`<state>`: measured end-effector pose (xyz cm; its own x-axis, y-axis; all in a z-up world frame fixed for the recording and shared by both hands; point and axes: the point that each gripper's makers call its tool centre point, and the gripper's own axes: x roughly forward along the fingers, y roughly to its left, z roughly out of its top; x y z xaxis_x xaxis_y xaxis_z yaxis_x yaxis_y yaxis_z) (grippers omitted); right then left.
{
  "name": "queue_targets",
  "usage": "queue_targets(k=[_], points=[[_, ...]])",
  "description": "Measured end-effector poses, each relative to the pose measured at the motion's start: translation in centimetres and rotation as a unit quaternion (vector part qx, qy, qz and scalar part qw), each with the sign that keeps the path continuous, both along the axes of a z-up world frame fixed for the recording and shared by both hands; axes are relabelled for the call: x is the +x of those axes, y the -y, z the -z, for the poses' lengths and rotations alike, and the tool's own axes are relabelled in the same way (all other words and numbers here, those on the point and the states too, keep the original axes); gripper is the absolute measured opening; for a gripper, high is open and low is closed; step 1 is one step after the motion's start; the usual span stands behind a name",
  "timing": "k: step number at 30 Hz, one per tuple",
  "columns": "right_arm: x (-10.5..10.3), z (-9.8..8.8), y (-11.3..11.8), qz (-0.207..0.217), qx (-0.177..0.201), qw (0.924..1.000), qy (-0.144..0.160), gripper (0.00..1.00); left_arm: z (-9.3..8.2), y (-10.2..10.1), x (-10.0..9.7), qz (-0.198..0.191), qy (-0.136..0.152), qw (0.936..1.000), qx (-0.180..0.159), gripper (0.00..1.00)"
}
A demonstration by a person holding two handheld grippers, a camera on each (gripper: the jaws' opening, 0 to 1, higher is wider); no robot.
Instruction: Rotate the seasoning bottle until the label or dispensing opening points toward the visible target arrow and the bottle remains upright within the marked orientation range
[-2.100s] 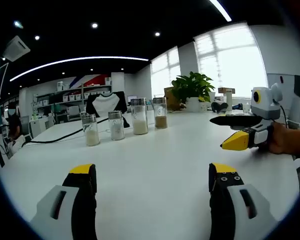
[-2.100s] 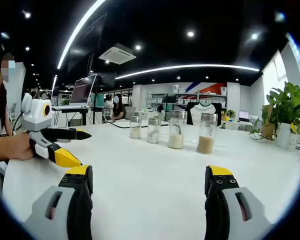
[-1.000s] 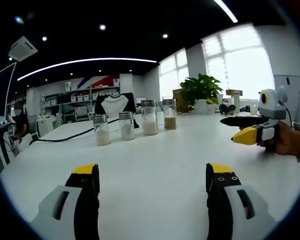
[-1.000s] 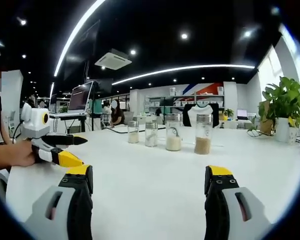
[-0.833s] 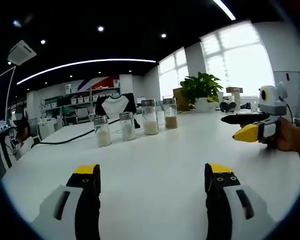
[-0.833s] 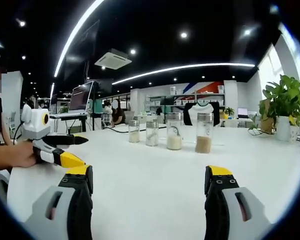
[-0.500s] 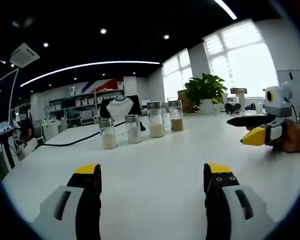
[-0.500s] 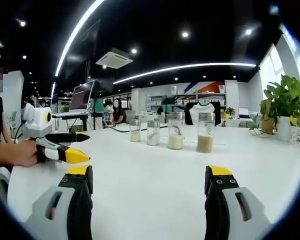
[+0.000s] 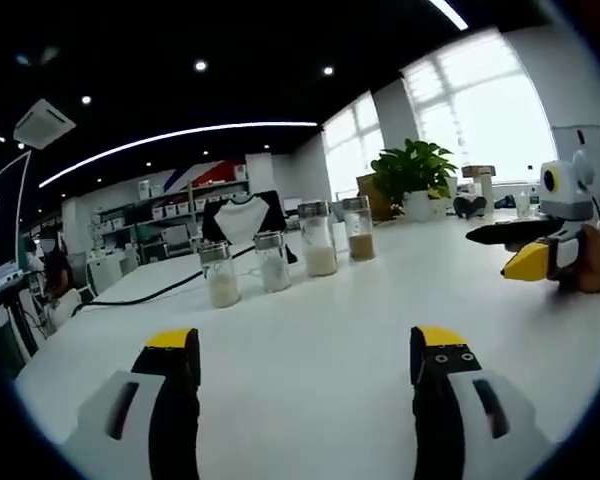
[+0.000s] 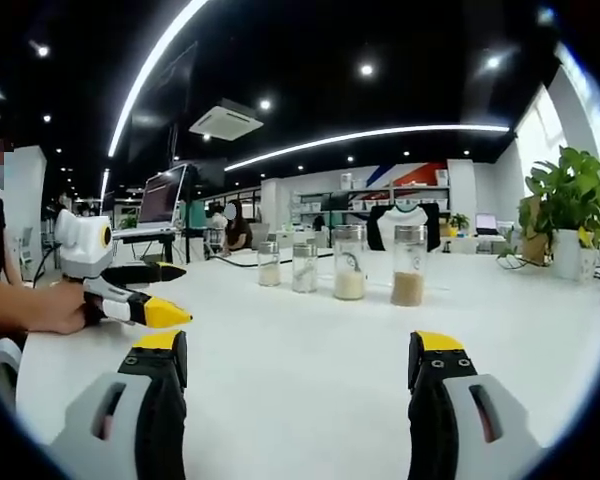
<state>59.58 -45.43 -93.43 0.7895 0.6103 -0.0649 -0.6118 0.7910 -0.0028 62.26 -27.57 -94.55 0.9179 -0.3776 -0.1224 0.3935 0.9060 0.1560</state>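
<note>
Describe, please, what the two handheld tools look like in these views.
Both match. The left tool and right tool have black jaws with yellow tips set on grey bodies with dark slots. Seen side-on in each other's views, each has one black jaw, one yellow-tipped jaw and a white body. A bare hand grips the left one.

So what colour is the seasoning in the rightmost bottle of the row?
Light brown, in the rightmost bottle; clearest in the right gripper view.
</note>
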Motion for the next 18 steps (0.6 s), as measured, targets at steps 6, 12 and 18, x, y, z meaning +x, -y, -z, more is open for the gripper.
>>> queue_targets(k=[6,12,18], points=[[0.0,-0.1,0.0,0.000,0.000,1.0000,0.003,0.93,-0.1,-1.4,2.1,-0.014,-0.006,0.9998,-0.011,0.92],[0.0,-0.1,0.0,-0.001,0.001,1.0000,0.003,0.92,-0.4,-3.3,4.7,-0.031,-0.020,0.9971,-0.067,0.89],[0.0,0.1,-0.3,-0.005,-0.007,1.0000,0.002,0.91,-1.0,-4.6,7.3,-0.047,-0.005,0.9963,-0.072,0.81]])
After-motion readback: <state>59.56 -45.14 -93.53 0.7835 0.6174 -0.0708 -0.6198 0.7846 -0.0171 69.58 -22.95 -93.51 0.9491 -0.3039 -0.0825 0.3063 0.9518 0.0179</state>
